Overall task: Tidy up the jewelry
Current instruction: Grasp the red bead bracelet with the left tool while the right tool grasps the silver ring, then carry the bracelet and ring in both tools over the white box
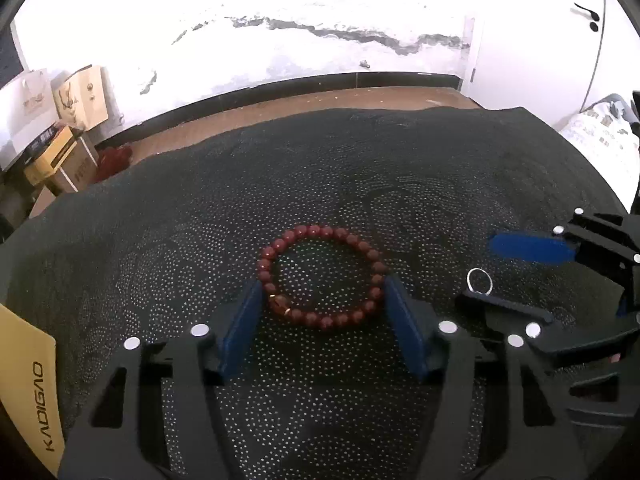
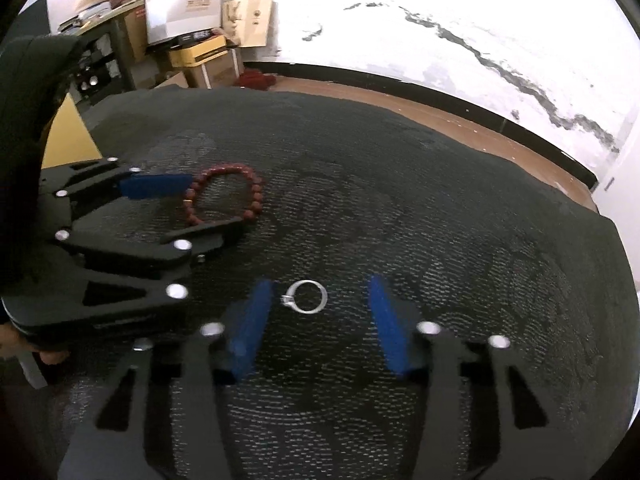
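Note:
A red bead bracelet (image 1: 320, 278) lies flat on the dark dotted cloth (image 1: 280, 168). My left gripper (image 1: 322, 292) is open, its blue pads on either side of the bracelet's near half. A silver ring (image 2: 306, 297) lies flat on the cloth (image 2: 440, 208) to the bracelet's right. My right gripper (image 2: 320, 292) is open, with the ring between its pads, close to the left pad. The ring (image 1: 479, 281) and right gripper (image 1: 496, 268) also show in the left wrist view. The bracelet (image 2: 226, 198) and left gripper (image 2: 208, 200) show in the right wrist view.
A yellow box lettered KADIGAO (image 1: 28, 384) lies at the cloth's left edge, also seen in the right wrist view (image 2: 68, 136). Cardboard boxes (image 1: 60, 152) are stacked on the floor by the white wall. A patterned fabric (image 1: 600, 136) lies at the far right.

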Demonstrator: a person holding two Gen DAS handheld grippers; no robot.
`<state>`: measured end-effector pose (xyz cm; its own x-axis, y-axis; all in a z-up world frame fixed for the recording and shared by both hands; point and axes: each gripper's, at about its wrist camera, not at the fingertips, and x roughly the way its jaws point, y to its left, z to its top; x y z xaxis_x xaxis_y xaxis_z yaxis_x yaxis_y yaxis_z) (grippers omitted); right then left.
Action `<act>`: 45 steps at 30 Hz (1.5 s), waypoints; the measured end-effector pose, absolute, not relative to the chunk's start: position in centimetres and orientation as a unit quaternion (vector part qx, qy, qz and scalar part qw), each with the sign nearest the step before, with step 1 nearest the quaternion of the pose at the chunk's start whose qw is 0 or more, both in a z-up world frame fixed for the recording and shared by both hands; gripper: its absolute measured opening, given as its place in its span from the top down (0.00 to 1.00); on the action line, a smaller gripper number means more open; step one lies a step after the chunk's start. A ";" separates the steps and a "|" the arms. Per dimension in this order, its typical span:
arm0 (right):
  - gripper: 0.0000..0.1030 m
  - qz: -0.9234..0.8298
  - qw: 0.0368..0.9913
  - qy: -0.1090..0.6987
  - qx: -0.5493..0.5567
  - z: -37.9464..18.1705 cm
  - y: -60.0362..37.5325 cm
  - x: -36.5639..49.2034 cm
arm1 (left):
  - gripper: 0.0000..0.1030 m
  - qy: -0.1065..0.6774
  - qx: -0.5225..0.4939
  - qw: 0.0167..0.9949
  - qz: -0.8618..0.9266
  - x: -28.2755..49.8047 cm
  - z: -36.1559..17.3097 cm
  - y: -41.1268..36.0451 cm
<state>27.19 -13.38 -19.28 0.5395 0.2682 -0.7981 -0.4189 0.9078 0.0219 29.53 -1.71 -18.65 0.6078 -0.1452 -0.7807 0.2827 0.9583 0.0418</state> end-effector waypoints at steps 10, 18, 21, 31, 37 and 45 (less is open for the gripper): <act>0.79 0.192 0.874 0.437 -0.091 -19.1 -12.4 26.7 | 0.92 0.418 0.076 0.899 -0.103 29.3 -18.6 -1.4; 0.79 0.191 0.879 0.430 -0.077 -17.8 -12.8 26.5 | 0.92 0.419 0.067 0.900 -0.100 28.8 -17.8 -1.3; 0.79 0.192 0.882 0.423 -0.073 -16.9 -13.1 26.2 | 0.92 0.417 0.060 0.901 -0.102 28.5 -16.6 -1.0; 0.79 0.201 0.894 0.395 -0.064 -12.3 -12.7 24.2 | 0.92 0.411 0.037 0.906 -0.090 25.8 -11.5 1.2; 0.79 0.211 0.897 0.384 -0.060 -9.2 -11.1 22.6 | 0.92 0.410 0.043 0.909 -0.066 23.2 -8.7 2.9; 0.79 0.231 0.898 0.365 -0.081 -4.2 -6.6 19.1 | 0.92 0.392 0.043 0.919 -0.018 18.8 -3.0 9.0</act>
<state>19.15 -6.57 -4.23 0.6266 0.3558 -0.6934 -0.4743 0.8801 0.0230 18.77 9.01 -3.00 0.6919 0.0011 -0.7220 0.0665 0.9956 0.0652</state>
